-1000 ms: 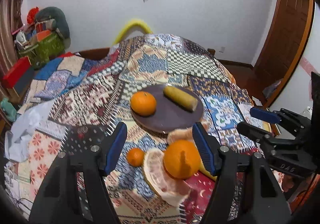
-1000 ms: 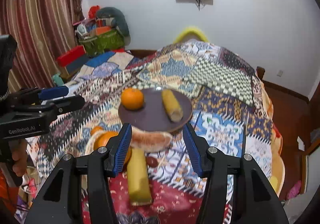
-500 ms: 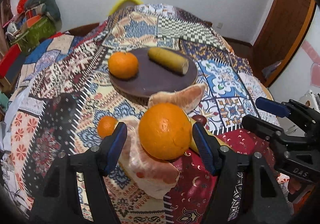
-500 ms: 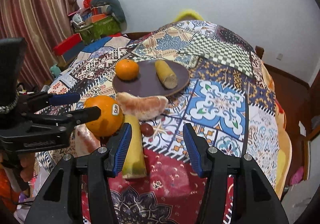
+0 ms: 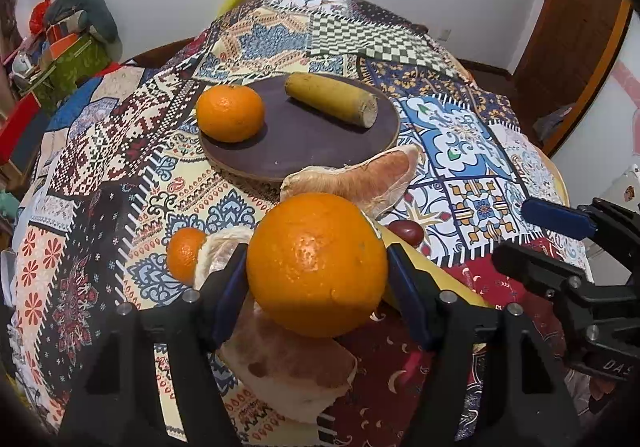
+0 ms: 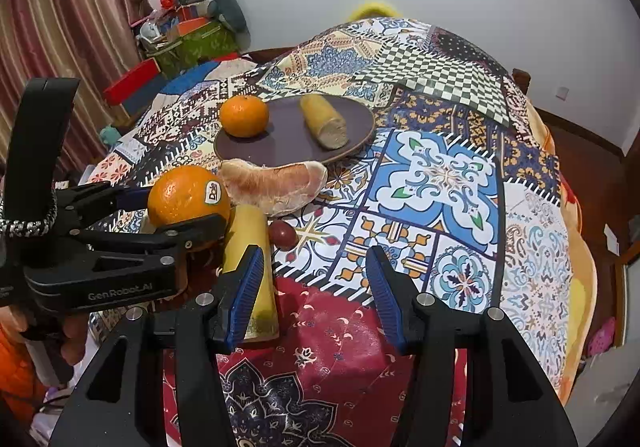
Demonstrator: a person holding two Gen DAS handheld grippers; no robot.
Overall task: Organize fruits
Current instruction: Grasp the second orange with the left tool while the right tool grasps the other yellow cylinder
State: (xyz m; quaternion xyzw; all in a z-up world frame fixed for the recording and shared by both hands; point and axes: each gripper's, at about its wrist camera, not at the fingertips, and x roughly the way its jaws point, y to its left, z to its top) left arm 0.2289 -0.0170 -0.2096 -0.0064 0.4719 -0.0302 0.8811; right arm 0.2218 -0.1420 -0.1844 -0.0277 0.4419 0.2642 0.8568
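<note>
My left gripper (image 5: pixel 316 267) is shut on a large orange (image 5: pixel 316 265), held just above the table; it also shows in the right wrist view (image 6: pixel 186 201) with a Dole sticker. A dark round plate (image 5: pixel 304 139) holds a mandarin (image 5: pixel 230 113) and a yellow corn piece (image 5: pixel 332 99). A pomelo segment (image 5: pixel 360 177) lies at the plate's near rim. A second pomelo piece (image 5: pixel 280 359), a small mandarin (image 5: pixel 184 255), a yellow banana-like piece (image 6: pixel 250 243) and a dark red fruit (image 6: pixel 282 234) lie near. My right gripper (image 6: pixel 316 289) is open and empty above the red cloth.
The table (image 6: pixel 440 175) wears a patchwork patterned cloth. A brown door (image 5: pixel 576 35) stands at the right. Boxes and bags (image 6: pixel 188 31) pile up at the back left beside a striped curtain (image 6: pixel 60 15).
My left gripper has closed in around the large orange and shut on it. The right gripper has lowered and drawn nearer to the table, still open.
</note>
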